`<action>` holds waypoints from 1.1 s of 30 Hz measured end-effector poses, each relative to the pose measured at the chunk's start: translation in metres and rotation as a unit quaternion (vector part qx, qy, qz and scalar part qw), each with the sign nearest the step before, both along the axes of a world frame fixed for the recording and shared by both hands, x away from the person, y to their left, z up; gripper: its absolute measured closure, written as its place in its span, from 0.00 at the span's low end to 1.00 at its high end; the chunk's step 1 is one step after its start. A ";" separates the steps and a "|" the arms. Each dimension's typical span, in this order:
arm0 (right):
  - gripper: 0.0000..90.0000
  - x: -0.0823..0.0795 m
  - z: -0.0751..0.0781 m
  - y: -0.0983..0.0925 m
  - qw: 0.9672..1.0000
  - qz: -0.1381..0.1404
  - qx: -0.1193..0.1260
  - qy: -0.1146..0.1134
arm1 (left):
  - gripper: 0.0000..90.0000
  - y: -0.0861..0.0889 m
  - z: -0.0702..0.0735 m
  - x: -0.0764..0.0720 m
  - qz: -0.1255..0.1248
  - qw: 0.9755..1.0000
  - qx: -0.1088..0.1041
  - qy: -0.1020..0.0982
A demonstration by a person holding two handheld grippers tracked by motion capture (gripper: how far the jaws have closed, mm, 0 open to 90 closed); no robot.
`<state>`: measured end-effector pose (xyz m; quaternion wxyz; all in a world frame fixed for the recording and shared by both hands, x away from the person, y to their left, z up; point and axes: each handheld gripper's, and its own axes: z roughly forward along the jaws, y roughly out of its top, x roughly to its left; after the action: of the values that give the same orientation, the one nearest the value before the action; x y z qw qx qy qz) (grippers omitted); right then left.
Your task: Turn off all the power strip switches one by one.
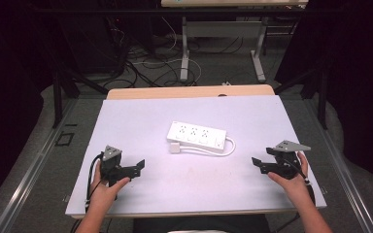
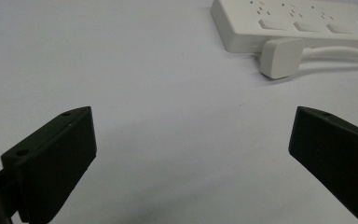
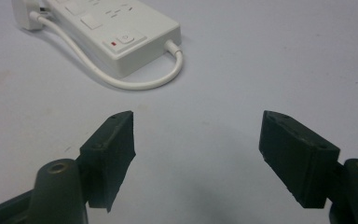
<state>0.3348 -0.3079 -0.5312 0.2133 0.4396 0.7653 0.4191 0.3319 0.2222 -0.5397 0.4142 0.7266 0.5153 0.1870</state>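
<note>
White sheet (image 1: 141,121) over a wooden table (image 1: 189,91), dark room with cables (image 1: 145,68) on the floor behind. Left of the power strip (image 1: 197,136), left gripper (image 1: 137,166), jaws spread, nothing between. Plug (image 1: 175,148) touching the power strip's near edge; right of the power strip, right gripper (image 1: 257,163), likewise spread and empty.

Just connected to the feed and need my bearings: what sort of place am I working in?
Most likely a lab or workshop test bench. A plain white-covered table holds just a white power strip, loose cables trail across the floor behind it, and a dark metal frame stands around the table.
</note>
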 end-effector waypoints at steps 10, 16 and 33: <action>0.43 0.004 0.016 0.012 1.000 0.027 -0.014 0.002 | 0.01 0.001 0.001 -0.002 0.003 1.000 0.003 0.000; 0.46 0.018 0.036 0.028 0.997 0.060 -0.043 0.001 | 0.01 -0.001 0.001 -0.002 -0.001 1.000 0.002 -0.001; 0.49 0.053 0.065 0.067 0.992 0.079 -0.094 0.030 | 0.01 0.000 0.001 -0.003 0.001 1.000 0.001 0.002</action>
<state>0.3876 -0.2411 -0.4658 0.1970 0.3681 0.8395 0.3477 0.3293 0.2226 -0.5392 0.4127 0.7267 0.5164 0.1866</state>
